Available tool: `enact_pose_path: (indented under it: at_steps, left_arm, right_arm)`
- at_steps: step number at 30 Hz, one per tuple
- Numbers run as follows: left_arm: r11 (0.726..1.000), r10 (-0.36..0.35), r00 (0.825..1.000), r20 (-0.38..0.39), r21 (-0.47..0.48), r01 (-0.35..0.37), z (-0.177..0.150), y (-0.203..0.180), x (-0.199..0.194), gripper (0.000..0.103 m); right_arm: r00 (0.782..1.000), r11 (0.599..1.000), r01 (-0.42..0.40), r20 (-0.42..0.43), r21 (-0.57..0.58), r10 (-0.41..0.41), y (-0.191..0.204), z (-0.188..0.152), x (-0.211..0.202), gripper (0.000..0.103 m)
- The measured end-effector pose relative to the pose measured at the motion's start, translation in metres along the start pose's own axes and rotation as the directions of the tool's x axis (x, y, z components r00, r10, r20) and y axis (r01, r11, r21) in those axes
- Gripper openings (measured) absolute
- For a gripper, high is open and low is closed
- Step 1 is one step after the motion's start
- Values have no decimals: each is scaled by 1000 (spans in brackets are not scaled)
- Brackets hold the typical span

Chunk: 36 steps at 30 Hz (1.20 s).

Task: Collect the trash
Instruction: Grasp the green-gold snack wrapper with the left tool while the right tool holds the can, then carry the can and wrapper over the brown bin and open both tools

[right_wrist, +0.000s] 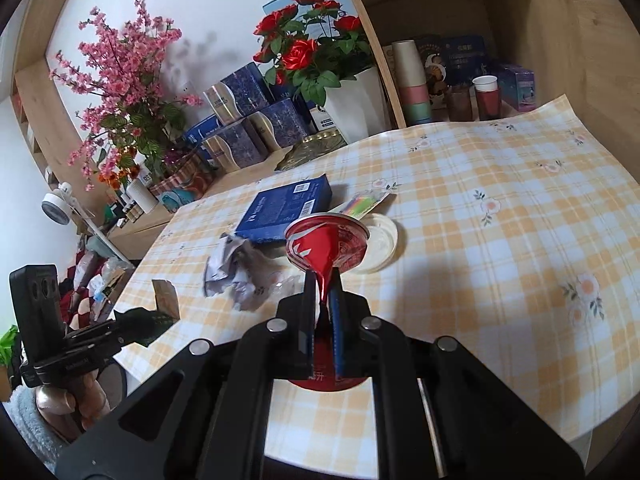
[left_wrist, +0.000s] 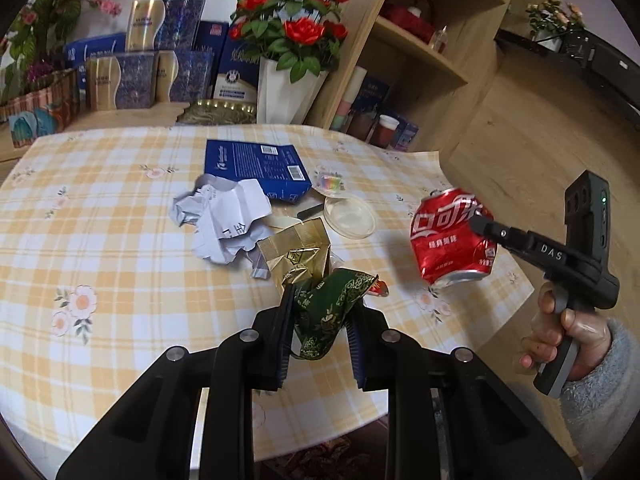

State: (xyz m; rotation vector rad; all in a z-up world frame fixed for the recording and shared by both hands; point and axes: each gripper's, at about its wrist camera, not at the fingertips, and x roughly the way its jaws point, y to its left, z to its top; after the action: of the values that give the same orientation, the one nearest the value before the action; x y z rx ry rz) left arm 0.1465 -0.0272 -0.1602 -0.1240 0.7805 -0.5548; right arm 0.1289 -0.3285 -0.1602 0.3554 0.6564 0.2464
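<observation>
My left gripper [left_wrist: 322,304] is shut on a green patterned foil wrapper [left_wrist: 328,312], lifted just above the checked tablecloth [left_wrist: 120,240]. The right wrist view shows the same left gripper [right_wrist: 120,330] at the left with the green wrapper [right_wrist: 148,322] in it. My right gripper [right_wrist: 323,280] is shut on a crushed red cola can [right_wrist: 320,240], held over the table. From the left the can [left_wrist: 448,236] hangs off the table's right side. On the cloth lie crumpled white paper [left_wrist: 224,220], a gold foil pouch [left_wrist: 296,252], a flat blue box [left_wrist: 256,168] and a clear plastic lid [left_wrist: 350,216].
A white pot of red roses [left_wrist: 288,92] and stacked blue-and-gold boxes [left_wrist: 160,76] stand behind the table. A wooden shelf [left_wrist: 420,60] with cups rises at the back right. A small shiny wrapper [left_wrist: 330,182] lies by the box. A red scrap [left_wrist: 378,290] lies near the green wrapper.
</observation>
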Motion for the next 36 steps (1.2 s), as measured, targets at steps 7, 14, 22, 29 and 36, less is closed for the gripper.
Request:
enact_pose_path:
  at_steps: [7, 14, 22, 29, 36]
  left_arm:
    - [1000, 7, 1000, 22, 23, -7, -27, -8, -49, 23]
    - [1000, 0, 1000, 20, 19, 0, -66, -11, -83, 23]
    - [1000, 5, 1000, -5, -1, -5, -102, -10, -94, 23]
    - [1000, 14, 999, -29, 0, -14, -117, -8, -91, 23]
    - [999, 31, 999, -45, 41, -29, -125, -8, -81, 23]
  right_arm:
    - [999, 999, -32, -10, -10, 32, 26, -32, -28, 10]
    - [992, 995, -79, -100, -55, 74, 57, -91, -42, 10]
    - [957, 994, -90, -284, -66, 68, 70, -161, -18, 10]
    - [884, 997, -71, -463, -2, 63, 64, -204, 27, 10]
    - [810, 999, 1, -585, 37, 21, 52, -231, 52, 20]
